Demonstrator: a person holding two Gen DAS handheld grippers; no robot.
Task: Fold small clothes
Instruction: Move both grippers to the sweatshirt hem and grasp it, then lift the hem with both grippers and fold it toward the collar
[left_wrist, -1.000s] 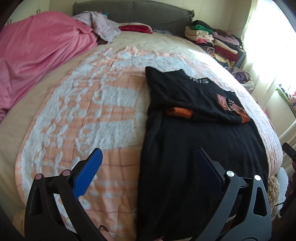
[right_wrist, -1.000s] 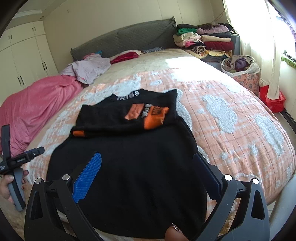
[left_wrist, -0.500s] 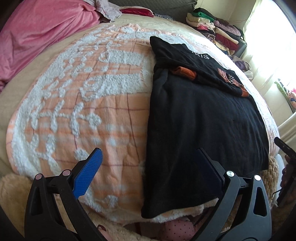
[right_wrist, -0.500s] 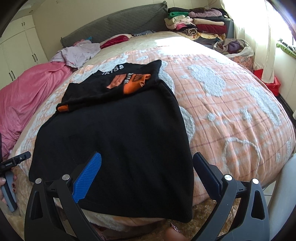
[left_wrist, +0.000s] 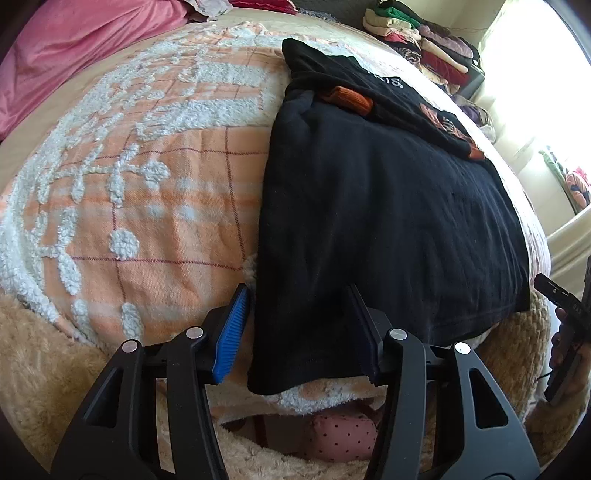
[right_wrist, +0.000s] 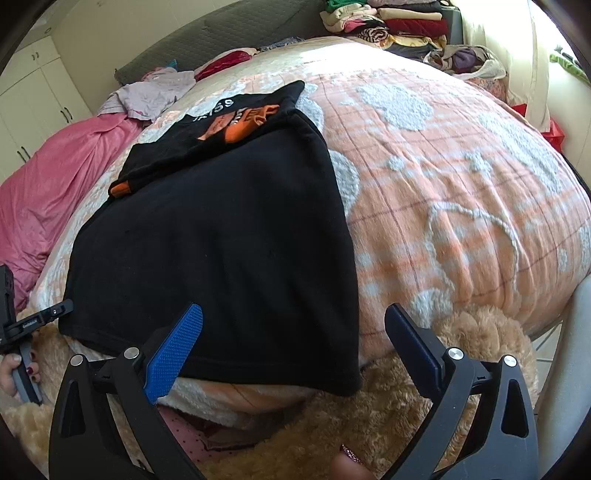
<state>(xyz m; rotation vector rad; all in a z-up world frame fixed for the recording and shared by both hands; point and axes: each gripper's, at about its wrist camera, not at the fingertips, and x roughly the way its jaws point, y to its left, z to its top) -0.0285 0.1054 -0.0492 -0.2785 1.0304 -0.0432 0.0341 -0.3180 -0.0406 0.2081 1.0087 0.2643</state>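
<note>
Both claws have dropped toward the foot of the bed since a second ago, so the near hem of the black garment, earlier well ahead of them, now lies right at their fingers. From the left wrist view, the left claw (left_wrist: 297, 328) stands released, its blue ribbed finger (left_wrist: 231, 332) just off the garment's left edge and its dark finger (left_wrist: 364, 332) over the cloth, so the bottom left corner of the black cotton T-shirt (left_wrist: 369, 221) sits between them without being pinched. That shirt lies flat on the peach-and-white tufted bedspread (left_wrist: 147, 184), its top part folded down to show an orange cuff (left_wrist: 347, 99) and white lettering, its hem hanging slightly over the bed's edge above a tan fluffy blanket (left_wrist: 48, 362). A pink sheet (left_wrist: 74, 48) is bunched at the far left, a stack of folded clothes (left_wrist: 424, 40) stands at the far right near the window, and the right claw's handle (left_wrist: 565, 325) shows at the right border in a hand. From the right wrist view, the right claw (right_wrist: 293, 339) is likewise released, its blue finger (right_wrist: 173, 350) over the shirt's hem and its dark finger (right_wrist: 413, 343) over the bedspread (right_wrist: 461, 184) to the right, so the shirt's bottom right corner (right_wrist: 343, 376) lies between them, ungripped. The black shirt (right_wrist: 221, 240) shows its orange print (right_wrist: 240, 122) at the far end, a lilac crumpled garment (right_wrist: 155, 92) lies beyond it near the grey headboard (right_wrist: 221, 33), and white wardrobe doors (right_wrist: 33, 96) stand at the left, where the left claw's handle (right_wrist: 26, 325) shows in a hand with dark red nails.
</note>
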